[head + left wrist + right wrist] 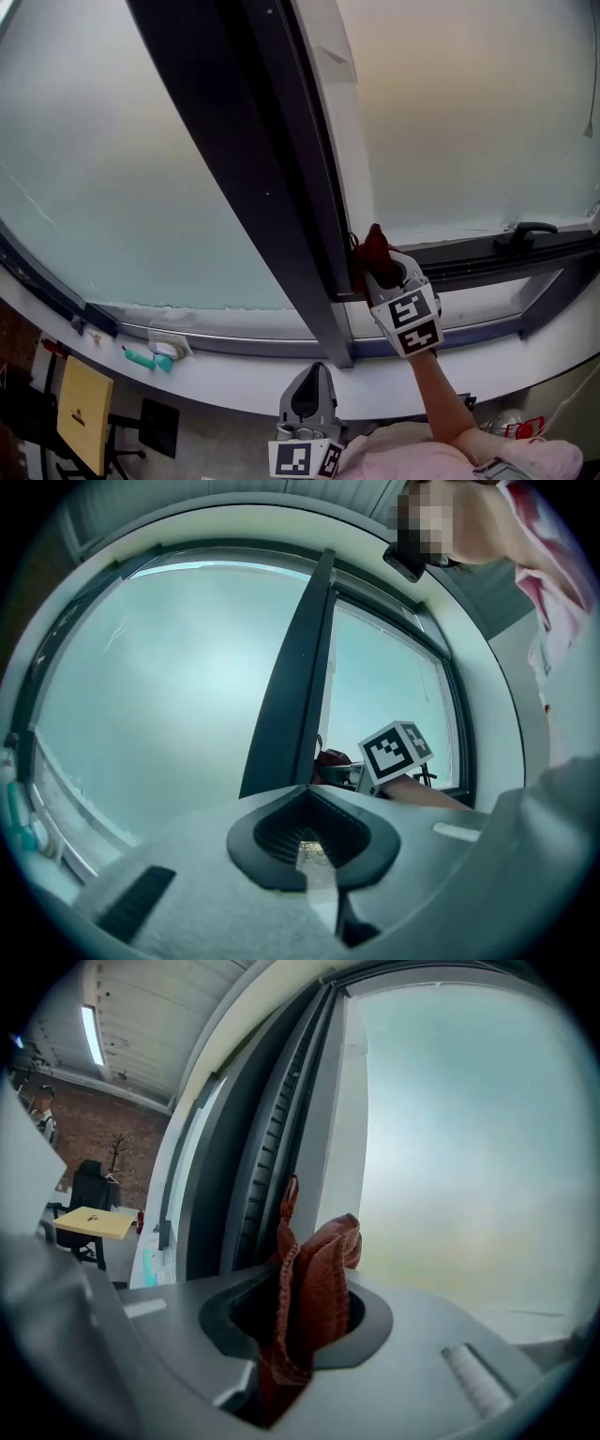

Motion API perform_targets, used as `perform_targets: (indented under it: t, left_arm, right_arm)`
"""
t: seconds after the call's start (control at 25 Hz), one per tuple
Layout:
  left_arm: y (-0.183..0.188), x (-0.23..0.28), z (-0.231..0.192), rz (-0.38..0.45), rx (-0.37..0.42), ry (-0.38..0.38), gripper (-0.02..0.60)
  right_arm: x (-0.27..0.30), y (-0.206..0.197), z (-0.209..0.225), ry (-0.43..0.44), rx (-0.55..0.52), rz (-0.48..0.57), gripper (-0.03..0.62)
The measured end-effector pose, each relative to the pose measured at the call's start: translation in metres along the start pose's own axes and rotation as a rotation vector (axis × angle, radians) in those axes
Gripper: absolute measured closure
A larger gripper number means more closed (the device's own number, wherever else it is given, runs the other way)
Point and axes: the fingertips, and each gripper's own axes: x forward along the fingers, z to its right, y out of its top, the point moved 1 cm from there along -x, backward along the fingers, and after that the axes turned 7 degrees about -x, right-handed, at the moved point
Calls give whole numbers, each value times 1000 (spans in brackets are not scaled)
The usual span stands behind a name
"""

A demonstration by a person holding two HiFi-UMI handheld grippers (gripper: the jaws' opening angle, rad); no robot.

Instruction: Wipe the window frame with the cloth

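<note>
Only the right gripper view really shows the grip: the right gripper (305, 1330) is clamped on the cloth (314, 1279), a rust-red knitted rag bunched upright, with a thin stitched edge poking up above the fold. Where it sits is better shown in the head view, with the cloth pressed against the dark window frame (262, 169) low down, just above the white sill (234, 380). The left gripper (311, 398) is seen held low, well apart from the cloth. In the left gripper view its jaws are shown closed together on nothing.
</note>
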Motion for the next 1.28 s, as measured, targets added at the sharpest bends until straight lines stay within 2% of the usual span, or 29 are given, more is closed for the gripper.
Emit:
perform_targets:
  t: [0.16, 0.28, 0.44, 0.56, 0.64, 1.0, 1.28]
  left_arm:
    - [2, 12, -1, 14, -27, -49, 586]
    - [-5, 21, 3, -16, -40, -97, 586]
    - [-12, 32, 12, -37, -53, -151, 586]
    - [-19, 35, 16, -70, -24, -184, 586]
    - [-21, 36, 17, -83, -10, -191, 586]
    - [-12, 39, 9, -47, 9, -148, 586]
    - [-12, 44, 19, -34, -16, -186, 586]
  right_arm:
    - [3, -8, -4, -56, -83, -33, 517]
    - [5, -10, -6, -91, -141, -58, 519]
    - [7, -11, -6, -87, -139, -60, 520]
    - [7, -12, -6, -81, -124, -63, 520]
    - [6, -12, -4, -80, -125, -72, 520]
    - [3, -18, 7, -96, -141, -132, 520]
    - [-5, -23, 17, -126, -142, -148, 520]
